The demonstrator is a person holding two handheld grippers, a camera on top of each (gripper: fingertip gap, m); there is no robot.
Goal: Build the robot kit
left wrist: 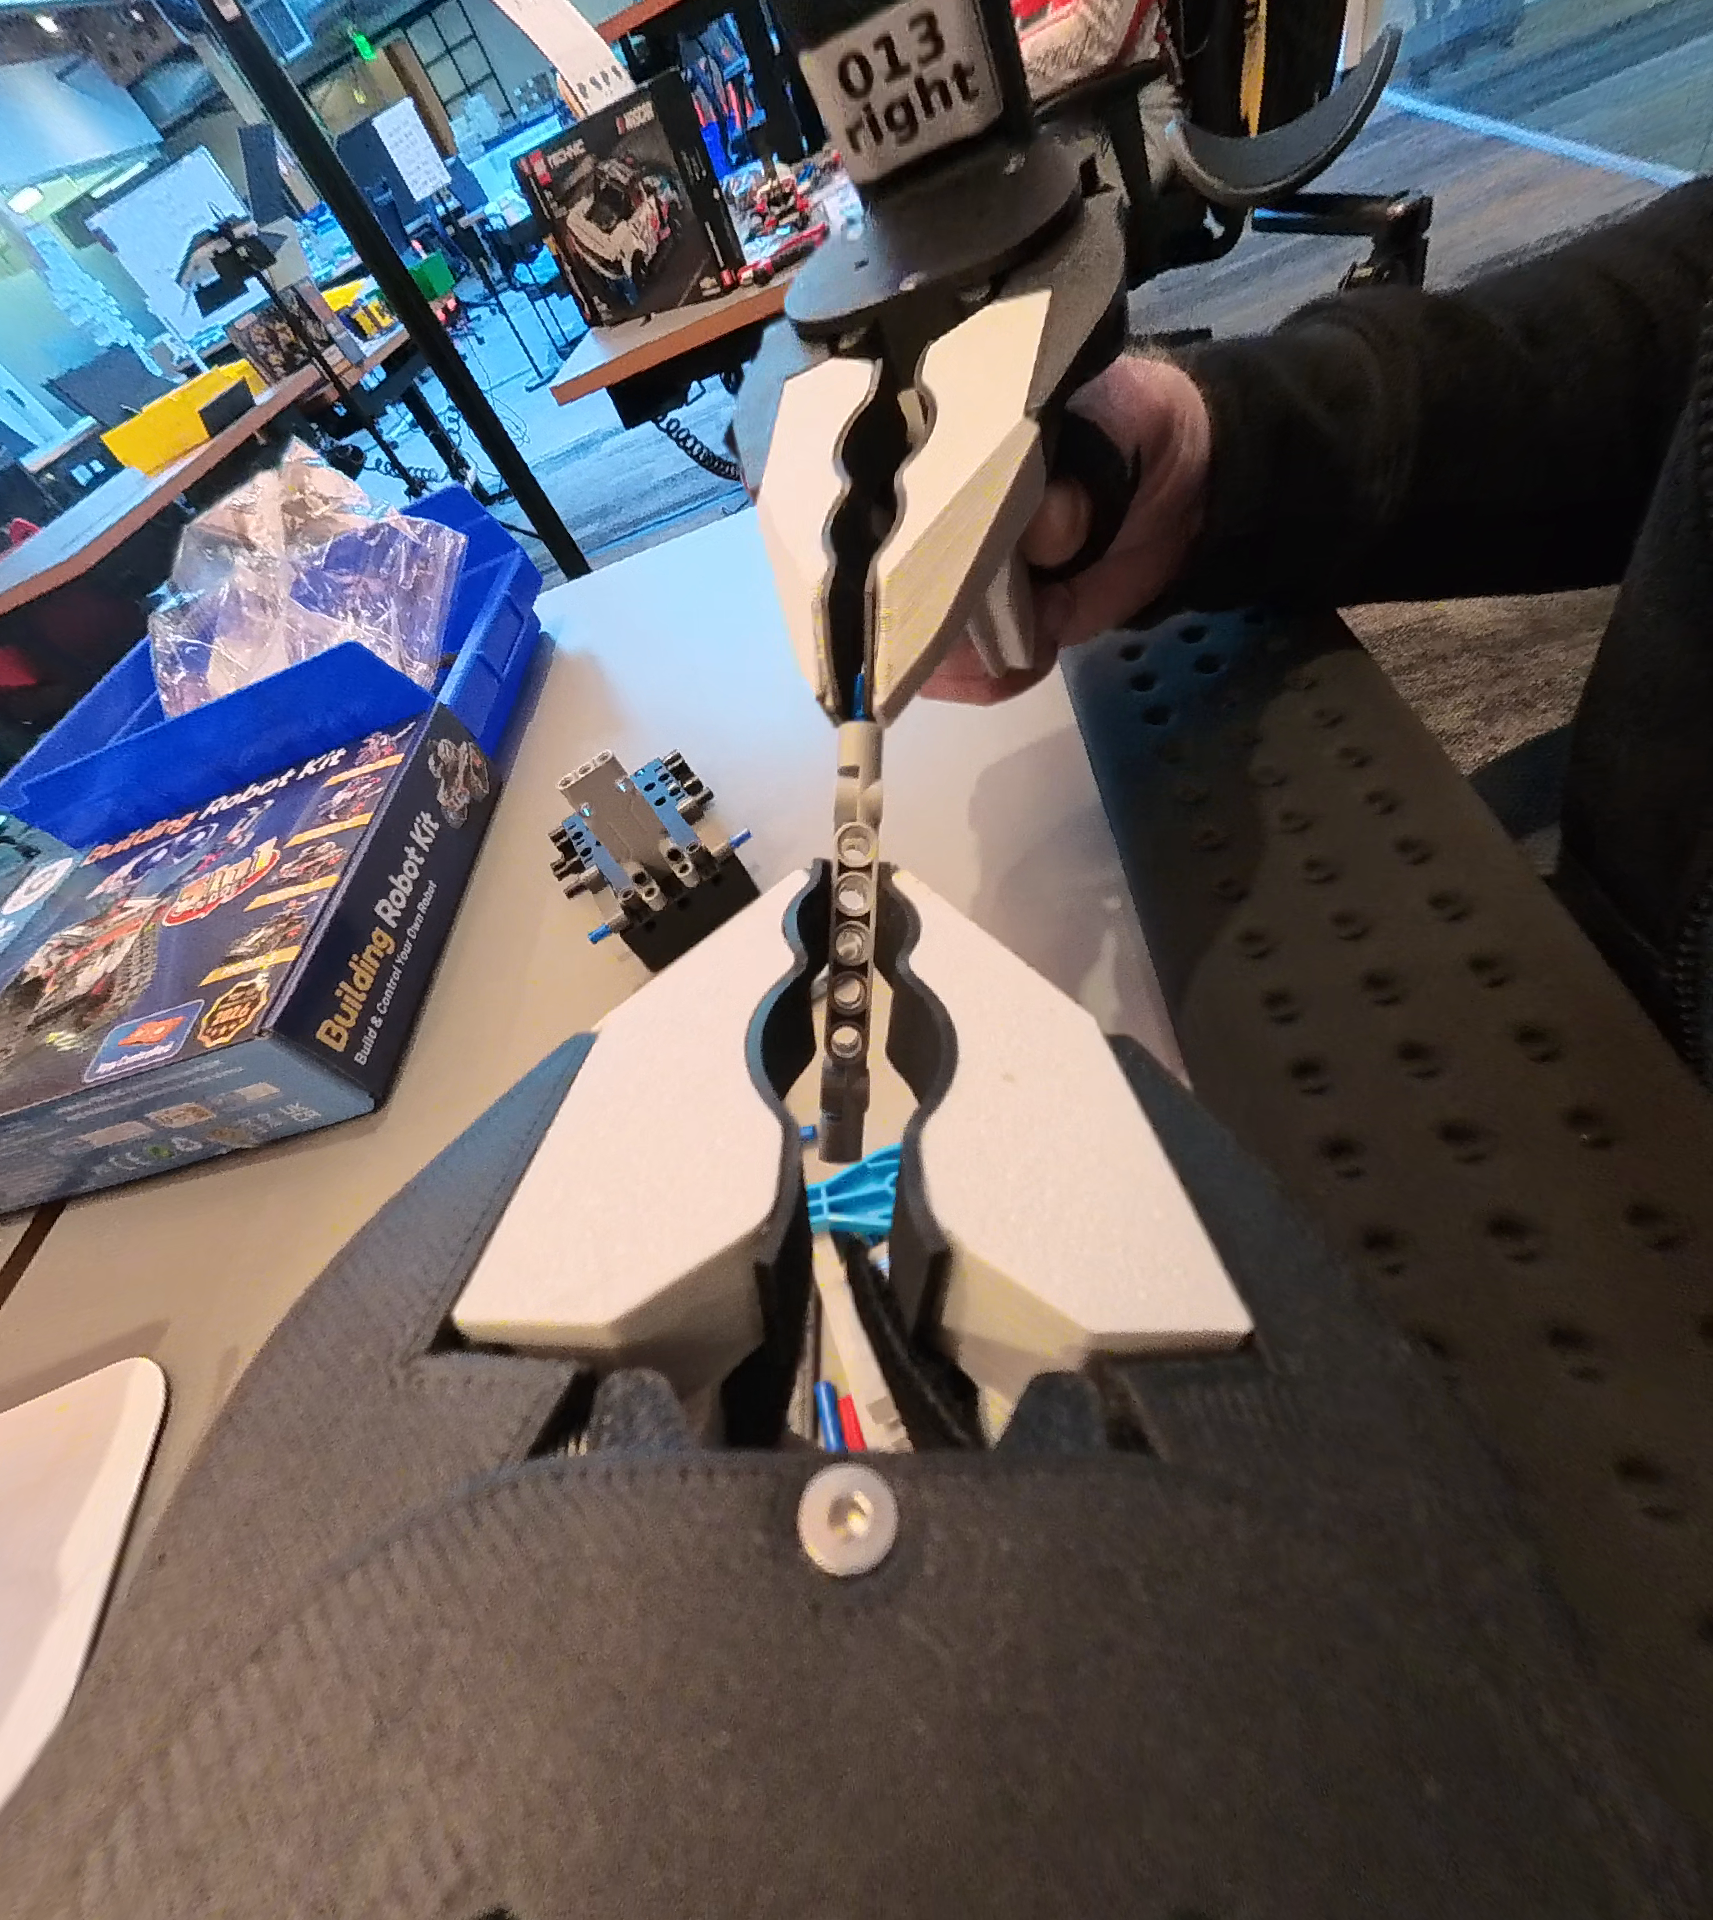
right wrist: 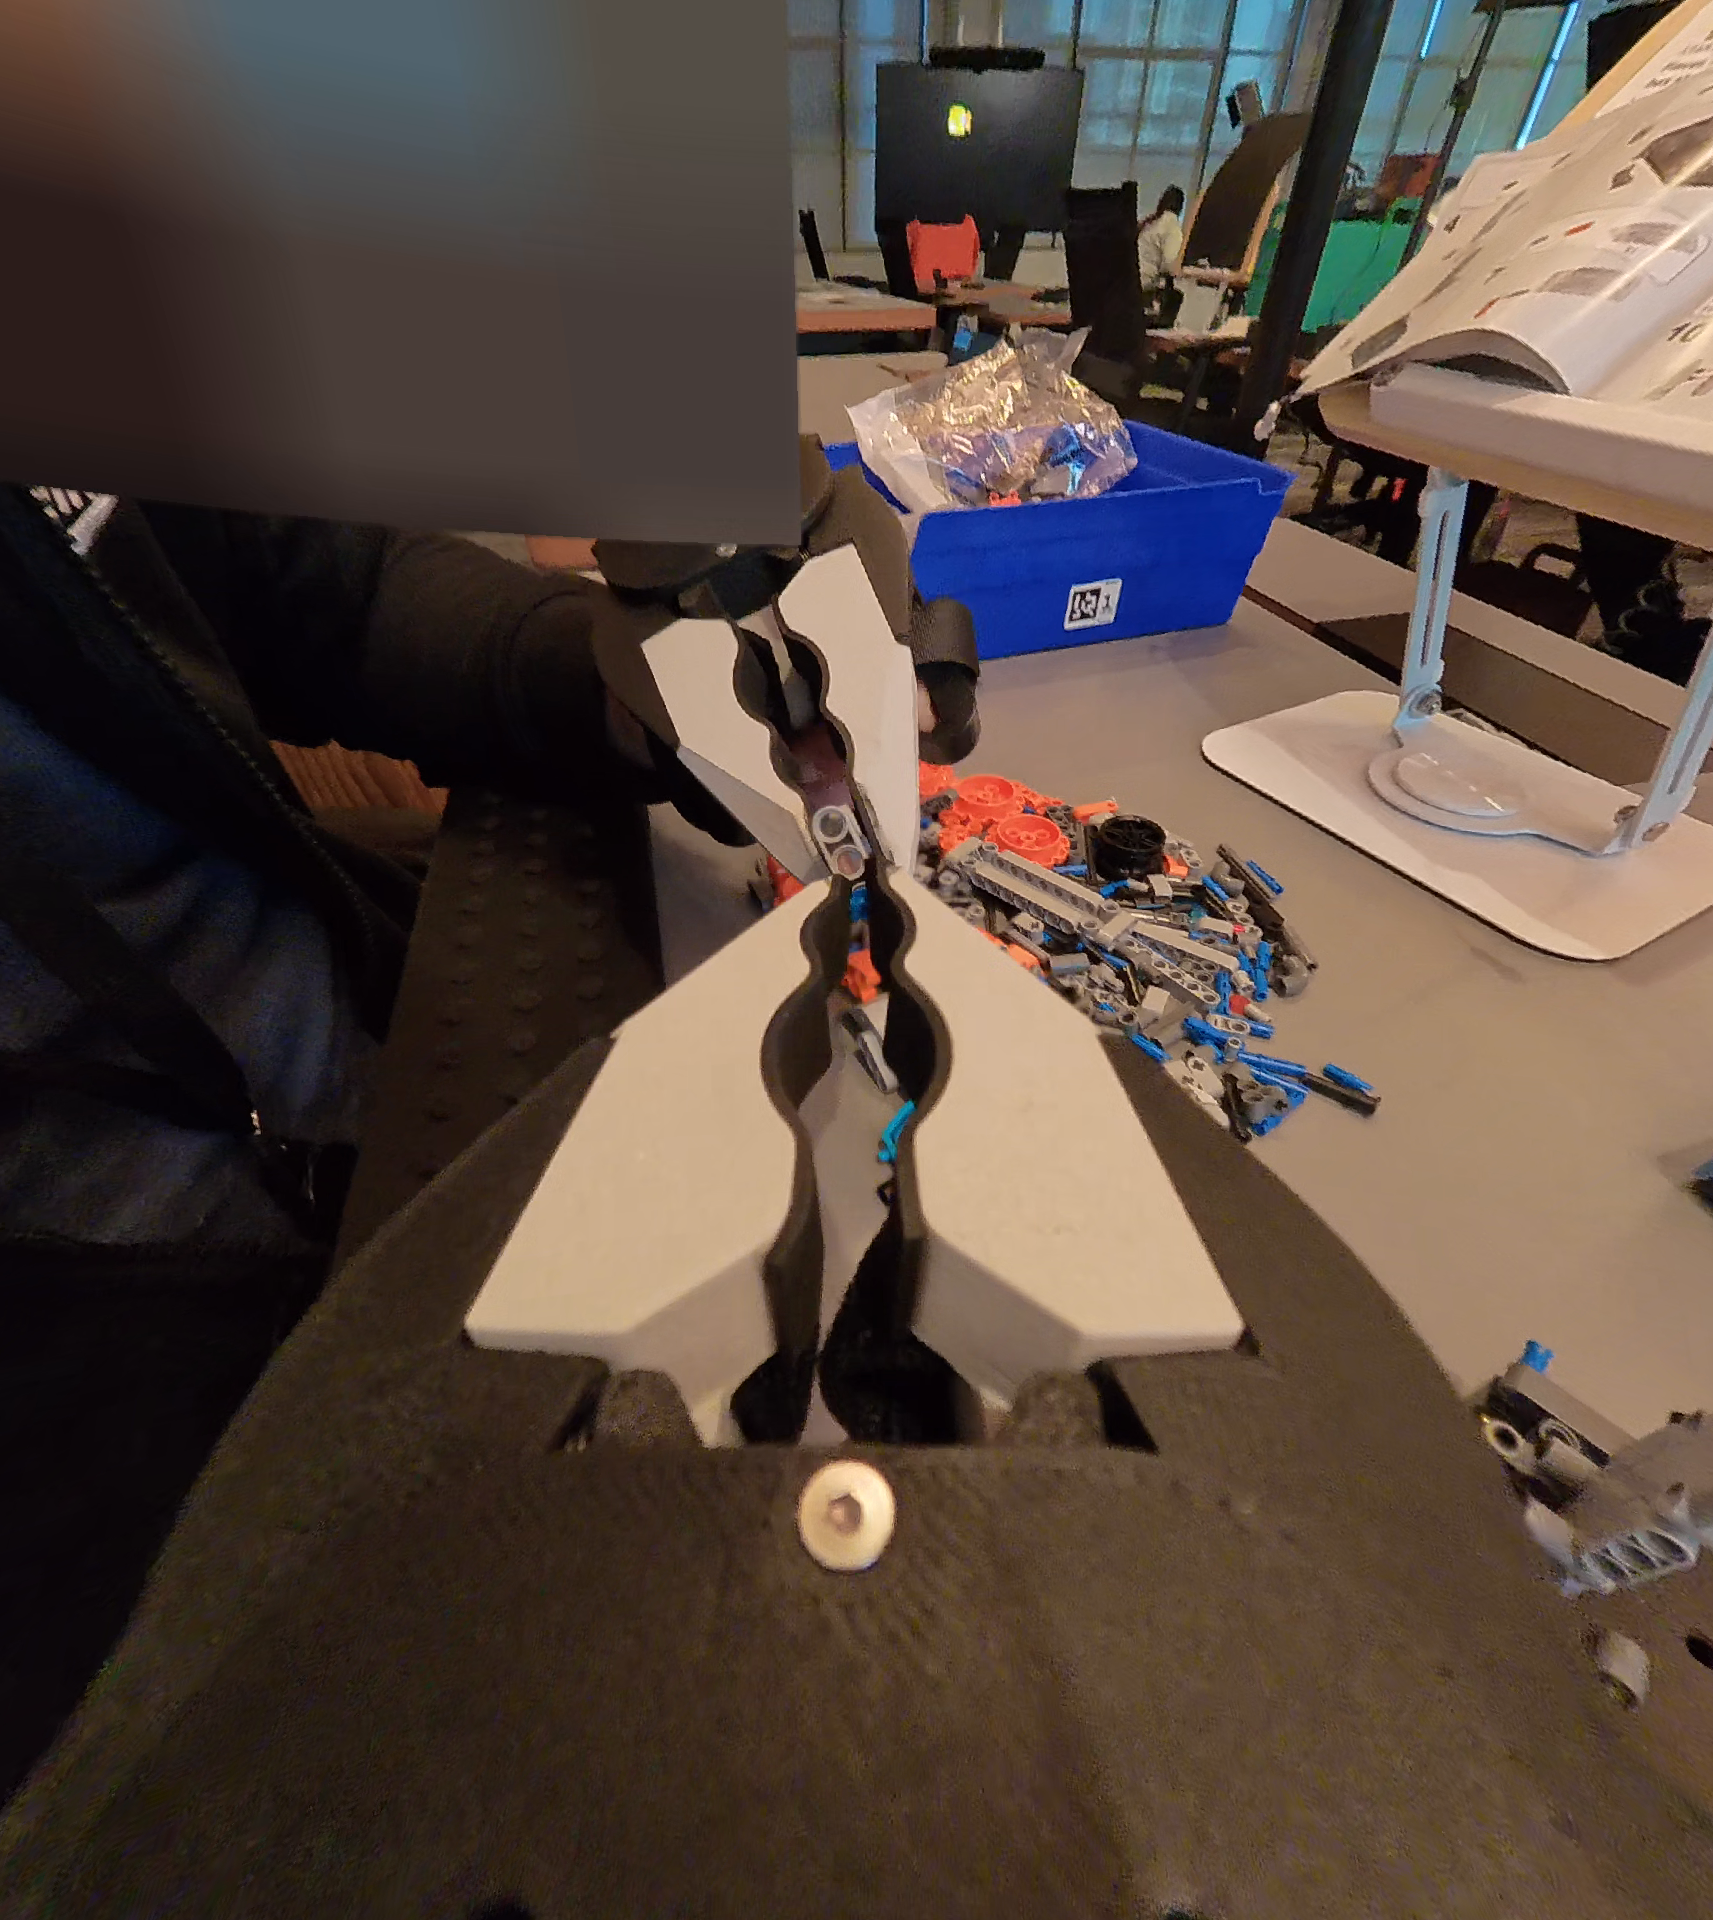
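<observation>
My left gripper is shut on a grey beam with holes and holds it upright above the table edge. A black pin sticks out of the beam's lower end between the fingers. My right gripper comes down from above, tip to tip with the left. It is shut on a light grey connector that meets the beam's top, with a blue pin showing between its tips. In the right wrist view, my right gripper meets the left gripper, and the beam's end shows between them.
A partly built grey and black assembly sits on the table. A pile of loose parts, a blue bin with a plastic bag, a kit box and a booklet on a white stand surround it. A perforated black chair is at the right. Less than 4 cm separates the two grippers' tips.
</observation>
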